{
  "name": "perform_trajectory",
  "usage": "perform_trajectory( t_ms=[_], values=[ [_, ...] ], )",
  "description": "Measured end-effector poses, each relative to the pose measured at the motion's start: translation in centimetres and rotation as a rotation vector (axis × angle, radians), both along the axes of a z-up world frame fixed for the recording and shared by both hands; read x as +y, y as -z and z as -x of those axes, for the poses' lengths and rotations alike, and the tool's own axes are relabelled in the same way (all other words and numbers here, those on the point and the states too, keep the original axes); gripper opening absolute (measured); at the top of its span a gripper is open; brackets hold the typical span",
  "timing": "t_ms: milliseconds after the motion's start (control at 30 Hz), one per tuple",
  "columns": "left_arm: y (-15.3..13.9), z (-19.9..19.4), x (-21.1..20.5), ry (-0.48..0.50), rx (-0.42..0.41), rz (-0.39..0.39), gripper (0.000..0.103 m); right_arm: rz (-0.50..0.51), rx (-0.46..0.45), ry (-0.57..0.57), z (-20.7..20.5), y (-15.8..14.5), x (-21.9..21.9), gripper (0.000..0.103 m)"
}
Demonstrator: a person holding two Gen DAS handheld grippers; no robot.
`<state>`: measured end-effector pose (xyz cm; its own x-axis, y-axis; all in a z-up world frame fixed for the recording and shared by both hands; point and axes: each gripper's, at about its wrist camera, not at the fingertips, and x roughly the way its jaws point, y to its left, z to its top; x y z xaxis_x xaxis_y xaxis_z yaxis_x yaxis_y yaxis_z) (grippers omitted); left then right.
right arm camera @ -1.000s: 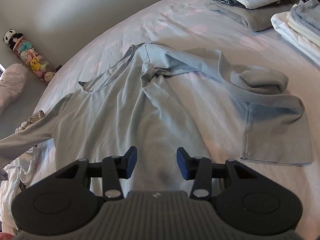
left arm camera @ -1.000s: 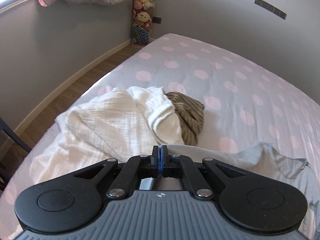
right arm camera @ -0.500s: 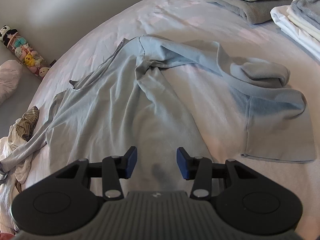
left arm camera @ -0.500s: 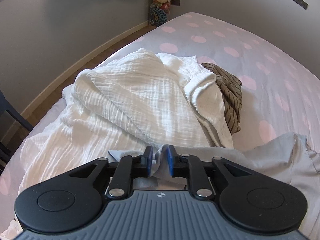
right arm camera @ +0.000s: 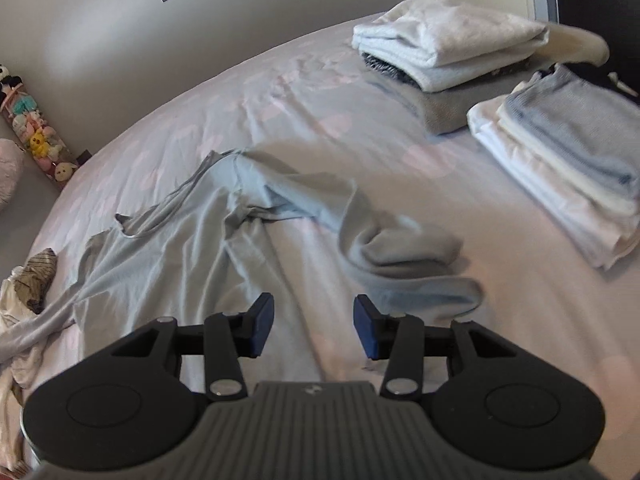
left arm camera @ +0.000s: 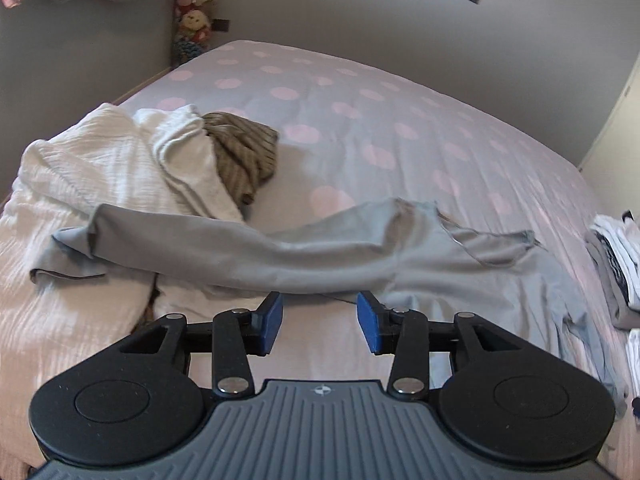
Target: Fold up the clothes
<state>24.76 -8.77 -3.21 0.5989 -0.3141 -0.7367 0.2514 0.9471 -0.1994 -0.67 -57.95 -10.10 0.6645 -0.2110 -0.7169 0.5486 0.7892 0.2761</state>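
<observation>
A light grey long-sleeved top (right arm camera: 192, 256) lies rumpled across the bed. One sleeve (left arm camera: 224, 248) stretches left over a white crinkled garment (left arm camera: 92, 168). The other sleeve (right arm camera: 400, 256) is bunched on the right. My left gripper (left arm camera: 319, 322) is open just short of the stretched sleeve, with nothing between its blue pads. My right gripper (right arm camera: 314, 326) is open over the top's lower part, also holding nothing.
A brown striped garment (left arm camera: 244, 152) lies beside the white one. Two stacks of folded clothes (right arm camera: 452, 56) (right arm camera: 568, 168) sit at the bed's far right. Plush toys (left arm camera: 194, 4) stand in the room's corner. The spotted sheet (left arm camera: 380, 120) stretches bare behind the top.
My left gripper was shut on the sleeve end, then opened and let it drop onto the white garment, and has pulled back. The right gripper stayed open and swung right.
</observation>
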Motion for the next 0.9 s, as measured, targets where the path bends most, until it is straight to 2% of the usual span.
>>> perform_trajectory(
  t_ms=[67, 267, 333, 467, 600, 633, 667, 733, 900],
  values=[
    [1.1, 0.8, -1.6, 0.03, -0.013, -0.019, 0.041, 0.047, 0.051, -0.011, 0.6, -0.1, -0.9, 0.058],
    [4.5, 3.3, -6.2, 0.122, -0.05, -0.078, 0.041, 0.073, 0.22, -0.069, 0.0, 2.3, -3.2, 0.06],
    [5.6, 4.2, -7.8, 0.152, -0.063, -0.097, 0.041, 0.059, 0.273, -0.052, 0.0, 3.4, -4.7, 0.059],
    [7.3, 5.1, -9.5, 0.204, -0.062, -0.122, 0.041, -0.071, 0.336, 0.028, 0.7, 6.2, -8.1, 0.049],
    [8.4, 5.3, -9.9, 0.247, -0.037, -0.133, 0.041, -0.196, 0.32, 0.068, 1.2, 8.1, -9.3, 0.05],
    [8.7, 5.3, -10.0, 0.258, -0.031, -0.136, 0.041, -0.199, 0.316, 0.063, 1.1, 8.1, -9.1, 0.046],
    [9.0, 5.4, -10.1, 0.269, -0.025, -0.138, 0.041, -0.19, 0.322, 0.044, 0.8, 8.1, -8.8, 0.03],
    [9.4, 5.3, -10.2, 0.278, -0.017, -0.143, 0.041, -0.159, 0.344, 0.004, 0.3, 7.8, -7.9, 0.007],
    [9.5, 4.9, -9.7, 0.255, 0.0, -0.129, 0.041, -0.07, 0.342, -0.003, 0.2, 4.7, -7.1, 0.007]
  ],
)
